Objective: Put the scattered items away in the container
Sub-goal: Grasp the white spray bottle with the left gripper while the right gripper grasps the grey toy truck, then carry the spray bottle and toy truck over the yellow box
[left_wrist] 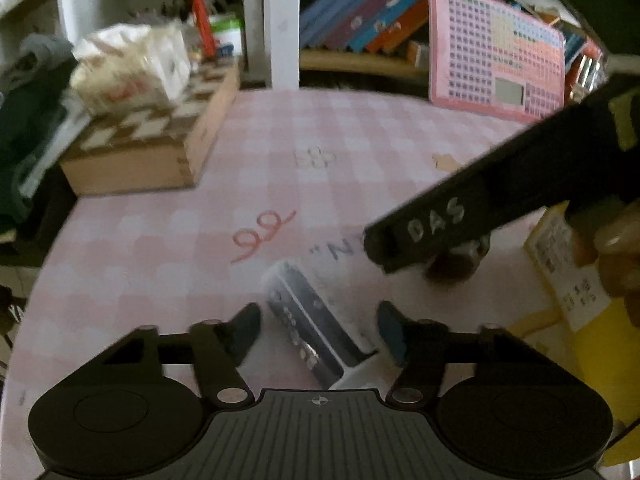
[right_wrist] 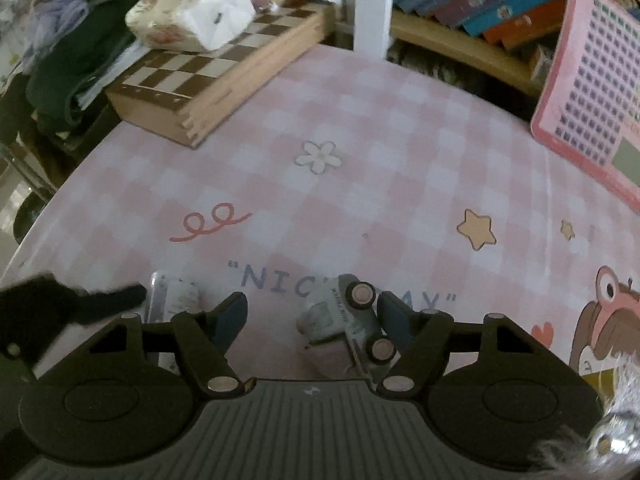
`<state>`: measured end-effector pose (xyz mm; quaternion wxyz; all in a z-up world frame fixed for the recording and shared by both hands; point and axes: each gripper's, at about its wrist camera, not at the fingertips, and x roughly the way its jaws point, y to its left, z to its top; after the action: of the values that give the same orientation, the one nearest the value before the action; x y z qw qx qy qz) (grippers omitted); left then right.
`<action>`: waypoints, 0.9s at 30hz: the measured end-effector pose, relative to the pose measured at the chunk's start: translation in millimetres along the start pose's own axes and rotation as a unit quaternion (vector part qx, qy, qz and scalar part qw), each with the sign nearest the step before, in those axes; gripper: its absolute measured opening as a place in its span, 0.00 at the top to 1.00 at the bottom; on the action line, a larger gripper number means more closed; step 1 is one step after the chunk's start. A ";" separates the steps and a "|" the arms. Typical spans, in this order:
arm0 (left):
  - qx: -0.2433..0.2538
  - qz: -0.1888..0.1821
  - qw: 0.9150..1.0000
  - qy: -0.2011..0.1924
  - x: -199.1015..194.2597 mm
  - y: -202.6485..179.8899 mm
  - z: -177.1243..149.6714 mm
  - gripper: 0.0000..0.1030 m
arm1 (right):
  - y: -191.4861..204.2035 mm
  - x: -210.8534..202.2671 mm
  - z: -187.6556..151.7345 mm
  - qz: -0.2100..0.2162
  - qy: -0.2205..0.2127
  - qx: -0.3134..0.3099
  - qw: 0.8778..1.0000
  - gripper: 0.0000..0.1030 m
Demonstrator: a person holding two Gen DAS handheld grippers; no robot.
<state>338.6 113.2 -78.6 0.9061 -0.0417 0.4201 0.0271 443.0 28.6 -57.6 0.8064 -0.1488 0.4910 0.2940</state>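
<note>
In the left wrist view a flat clear packet (left_wrist: 308,320) with dark contents lies on the pink checked tablecloth (left_wrist: 280,184). My left gripper (left_wrist: 319,328) straddles it, open: the right fingertip is at the packet's white end and the left fingertip stands apart. A small grey-green toy car (right_wrist: 344,320) lies on its side between the jaws of my right gripper (right_wrist: 312,316), which is open. The car rests against the right finger (right_wrist: 394,316); the left finger is well clear. From the left wrist, the right gripper's black body (left_wrist: 436,224) hangs over the car (left_wrist: 456,264). The packet (right_wrist: 172,300) also shows left of the right gripper.
A wooden chessboard box (right_wrist: 208,76) with a white tissue pack (right_wrist: 192,8) on top sits at the back left. A pink keyboard toy (right_wrist: 592,92) leans at the back right before shelved books (right_wrist: 500,4). A yellow box (left_wrist: 592,360) with a printed label stands at the right.
</note>
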 end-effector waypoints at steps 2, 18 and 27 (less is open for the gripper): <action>0.003 0.003 1.000 -0.004 0.6 0.9 0.3 0.53 | -1.0 5.2 0.7 -0.007 0.010 -0.004 1.000 0.37; -0.012 0.005 1.000 -0.004 -8.7 18.2 -6.5 0.70 | -8.0 13.0 -7.9 -0.009 0.033 0.020 0.999 0.56; -0.020 -0.013 1.000 -0.014 -34.9 23.1 -6.0 0.70 | -8.2 -6.5 -14.2 0.018 0.010 0.052 0.998 0.57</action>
<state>309.6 135.1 -57.0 0.9112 -0.0651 0.4061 0.0240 435.8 12.6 -58.9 0.8030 -0.1003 0.5160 0.2808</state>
